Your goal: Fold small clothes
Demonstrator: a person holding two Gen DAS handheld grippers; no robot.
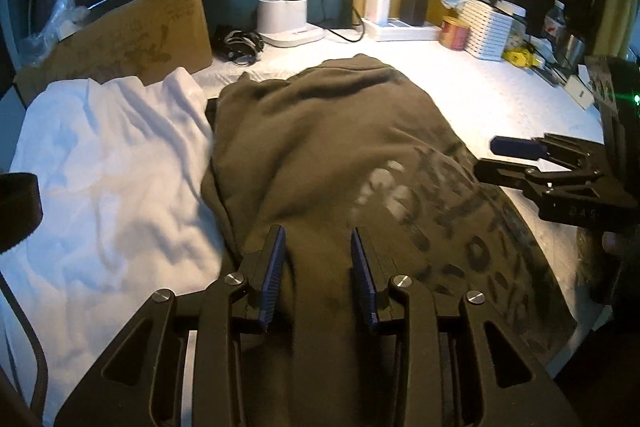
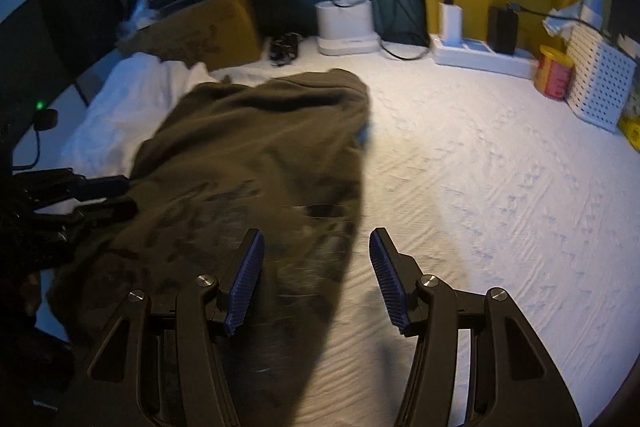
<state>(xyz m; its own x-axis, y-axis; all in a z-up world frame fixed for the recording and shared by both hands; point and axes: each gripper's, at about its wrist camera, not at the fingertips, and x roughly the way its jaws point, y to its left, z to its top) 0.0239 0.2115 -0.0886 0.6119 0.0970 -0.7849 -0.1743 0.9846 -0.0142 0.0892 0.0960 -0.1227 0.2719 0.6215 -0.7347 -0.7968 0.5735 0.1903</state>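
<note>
While both tools are hovering over the table (image 2: 480,167):
garments: two lying side by side, one olive shirt (image 1: 320,147), one white cloth (image 1: 112,155)
left gripper (image 1: 319,273): standing narrow, fabric between the pads, grip unclear
right gripper (image 2: 316,279): gaping wide, empty

An olive-brown T-shirt (image 1: 320,131) with a faded dark and pale print is lying spread and rumpled across the white-covered bench (image 2: 480,187), its printed end reaching over the near edge and its far end bunching up toward the back. A crumpled white garment (image 1: 112,155) is lying beside it toward the left edge, the shirt's side overlapping it slightly.
</note>
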